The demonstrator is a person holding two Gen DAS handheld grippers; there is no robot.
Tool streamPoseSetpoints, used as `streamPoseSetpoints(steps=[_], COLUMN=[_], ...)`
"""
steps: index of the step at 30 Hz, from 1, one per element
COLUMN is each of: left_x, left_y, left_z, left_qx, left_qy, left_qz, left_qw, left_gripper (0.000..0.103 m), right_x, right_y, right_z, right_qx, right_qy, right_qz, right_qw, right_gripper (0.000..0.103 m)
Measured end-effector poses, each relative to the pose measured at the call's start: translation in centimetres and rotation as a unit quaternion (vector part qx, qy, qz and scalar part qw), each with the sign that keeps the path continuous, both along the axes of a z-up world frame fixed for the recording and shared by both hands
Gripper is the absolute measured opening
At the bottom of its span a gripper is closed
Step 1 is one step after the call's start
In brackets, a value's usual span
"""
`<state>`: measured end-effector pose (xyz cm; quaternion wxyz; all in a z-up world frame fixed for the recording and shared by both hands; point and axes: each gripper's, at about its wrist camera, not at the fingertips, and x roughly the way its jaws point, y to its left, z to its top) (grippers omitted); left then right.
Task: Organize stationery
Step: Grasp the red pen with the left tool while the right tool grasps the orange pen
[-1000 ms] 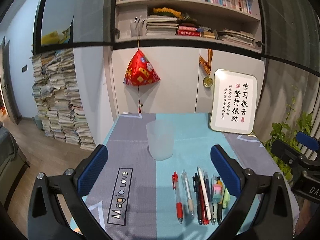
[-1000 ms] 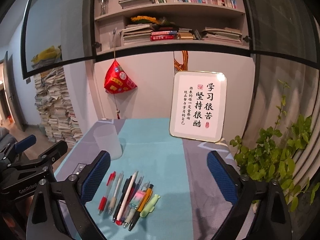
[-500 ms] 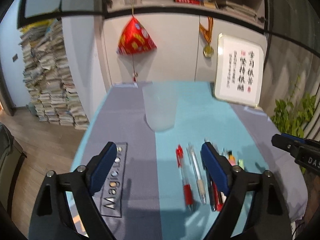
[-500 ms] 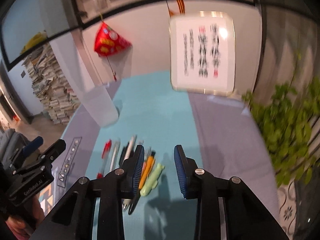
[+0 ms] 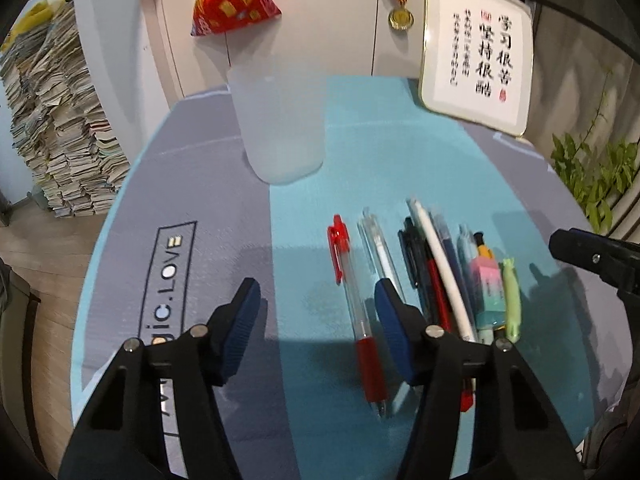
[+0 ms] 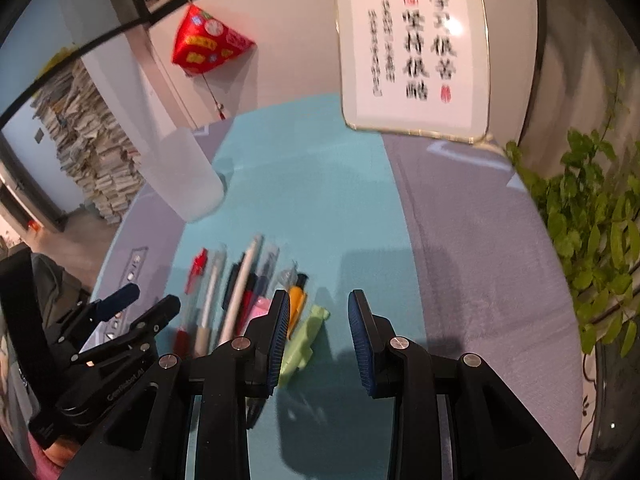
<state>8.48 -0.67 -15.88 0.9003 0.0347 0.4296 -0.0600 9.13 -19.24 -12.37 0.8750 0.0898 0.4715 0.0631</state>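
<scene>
Left gripper (image 5: 316, 312) gapes wide over the red-capped clear plastic pen (image 5: 354, 300), right gripper (image 6: 318, 330) half-open (both empty): crowded neighbours risk getting nudged.

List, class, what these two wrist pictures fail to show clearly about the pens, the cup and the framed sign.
- Left wrist view: the left gripper hides the lower barrel of the clear white pen.
- Same view: frosted walls of the cup hide any contents.
- Right wrist view: the right gripper covers part of the pen row, so no count; motion blur smears it.
- Same view: small characters on the framed calligraphy sign are blurred.
</scene>
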Motion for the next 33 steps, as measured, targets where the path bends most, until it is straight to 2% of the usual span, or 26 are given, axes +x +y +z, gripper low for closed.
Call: streamPoseSetpoints(steps=[3, 7, 10, 17, 22, 25, 28, 29, 31, 33], left_x=[0.2, 0.6, 0.9, 0.8, 0.9, 0.8, 0.7, 0.6, 0.6, 0.4], left_y=[0.0, -0.2, -0.3, 0.4, 1.4, 1.2, 1.1, 1.3, 1.5, 1.6], left_z=[-0.6, -1.2, -1.6, -1.6, -1.6, -1.6, -1.6, -1.6, -1.6, -1.5], left_qx=[0.006, 0.012, 0.018, 0.032, 0.029, 0.035, 0.036, 0.035, 0.021, 0.011], left_qy=[0.008, 0.016, 0.022, 0.014, 0.015, 0.014, 0.012, 0.013, 0.017, 0.02], left_qz=[-0.003, -0.004, -0.005, 0.004, 0.022, 0.022, 0.02, 0.019, 0.015, 0.009], left_qw=[1.0, 0.9998, 0.9996, 0.9994, 0.9992, 0.9991, 0.9991, 0.9991, 0.9995, 0.9997], left_gripper=[0.057, 0.057, 0.058, 0.06, 0.06, 0.06, 0.059, 0.057, 0.043, 0.033], right_x=[0.4, 0.6, 0.7, 1.1, 1.1, 0.6, -0.3, -0.4, -0.7, -0.9], right_y=[0.0, 1.2, 2.4, 2.3, 0.9, 1.6, 2.9, 3.4, 3.4, 3.3], right_z=[-1.1, -1.5, -2.0, -3.6, -3.3, -2.7, -2.6, -2.9, -3.3, -3.3], right_qx=[0.014, 0.015, -0.004, -0.074, -0.057, -0.038, -0.052, -0.057, -0.056, -0.055], right_qy=[0.024, 0.026, 0.032, 0.054, 0.055, 0.048, 0.051, 0.059, 0.065, 0.066], right_qz=[0.003, 0.024, 0.037, 0.021, -0.004, 0.021, 0.054, 0.06, 0.058, 0.06], right_qw=[1.0, 0.999, 0.999, 0.996, 0.997, 0.998, 0.996, 0.995, 0.995, 0.994], right_gripper=[0.033, 0.033, 0.033, 0.033, 0.033, 0.033, 0.033, 0.033, 0.033, 0.033])
